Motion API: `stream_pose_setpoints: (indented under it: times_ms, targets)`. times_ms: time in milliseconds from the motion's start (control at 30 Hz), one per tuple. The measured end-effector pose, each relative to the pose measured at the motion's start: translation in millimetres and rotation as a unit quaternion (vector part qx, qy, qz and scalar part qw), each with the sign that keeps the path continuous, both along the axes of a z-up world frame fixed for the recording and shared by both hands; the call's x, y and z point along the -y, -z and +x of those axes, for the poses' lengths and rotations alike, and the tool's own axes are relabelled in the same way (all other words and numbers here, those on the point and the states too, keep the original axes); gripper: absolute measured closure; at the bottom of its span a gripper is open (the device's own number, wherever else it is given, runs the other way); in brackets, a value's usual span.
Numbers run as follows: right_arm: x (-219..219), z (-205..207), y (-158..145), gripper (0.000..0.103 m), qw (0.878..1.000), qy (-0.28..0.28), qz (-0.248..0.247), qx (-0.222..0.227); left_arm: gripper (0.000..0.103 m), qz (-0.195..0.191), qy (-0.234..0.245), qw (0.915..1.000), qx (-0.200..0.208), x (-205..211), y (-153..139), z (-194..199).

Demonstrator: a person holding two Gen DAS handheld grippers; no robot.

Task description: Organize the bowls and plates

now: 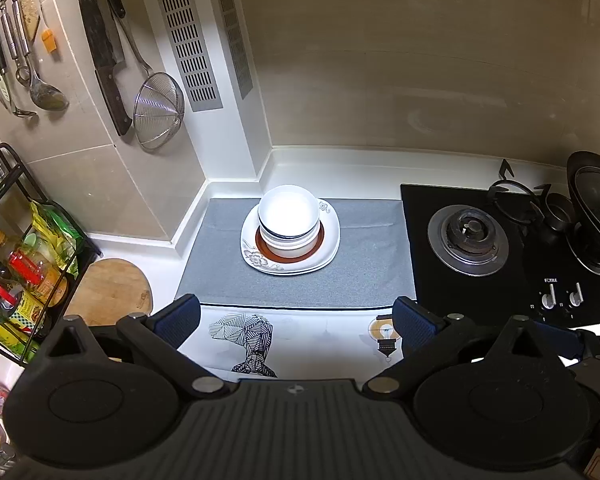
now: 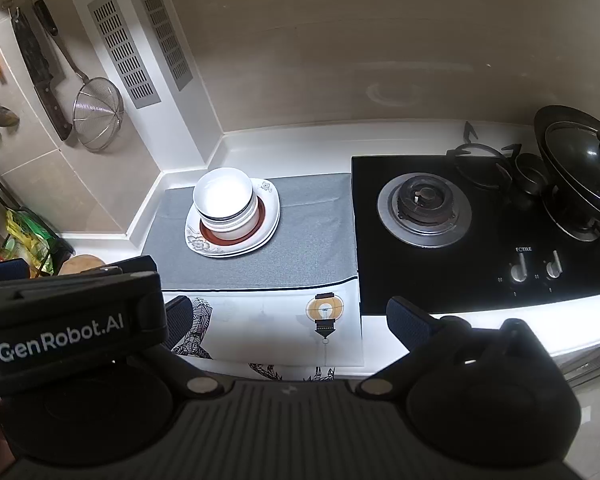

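Note:
White bowls are stacked on a red-rimmed plate, which lies on stacked white flower-patterned plates on a grey mat. The same stack of bowls and plates shows in the right wrist view. My left gripper is open and empty, held back from the stack near the counter's front. My right gripper is open and empty, to the right of the left one, whose body shows at the left of its view.
A black gas hob with a lidded wok lies right of the mat. A printed white cloth covers the counter's front. A spice rack and wooden board stand at the left. Utensils and a strainer hang on the wall.

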State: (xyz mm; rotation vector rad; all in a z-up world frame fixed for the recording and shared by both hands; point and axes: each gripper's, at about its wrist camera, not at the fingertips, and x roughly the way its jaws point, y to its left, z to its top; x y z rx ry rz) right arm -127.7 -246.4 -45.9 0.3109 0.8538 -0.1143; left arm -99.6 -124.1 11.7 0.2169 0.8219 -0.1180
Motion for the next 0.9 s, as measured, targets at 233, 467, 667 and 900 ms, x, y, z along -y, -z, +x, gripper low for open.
stream_pose_setpoints:
  times_ms: [233,467,667,900]
  targets:
    - [5.3,-2.2,-0.4,0.000,1.000,0.001,-0.002,0.002,0.001,0.000,0.007,1.0000,0.000,3.2,0.1,-0.5]
    - [7.6,-4.6,-0.7,0.000,1.000,0.003,-0.002,0.002,0.000,0.000,0.009,1.0000,-0.001,7.2,0.0,-1.6]
    - [9.3,-5.1,-0.7,0.000,1.000,0.004,-0.002,0.001,0.000,-0.002,0.012,0.9999,-0.002,7.6,-0.3,-1.0]
    - [9.0,-4.3,-0.6,0.000,1.000,0.013,-0.004,-0.001,0.000,-0.004,0.021,0.9998,-0.005,8.0,1.0,3.3]
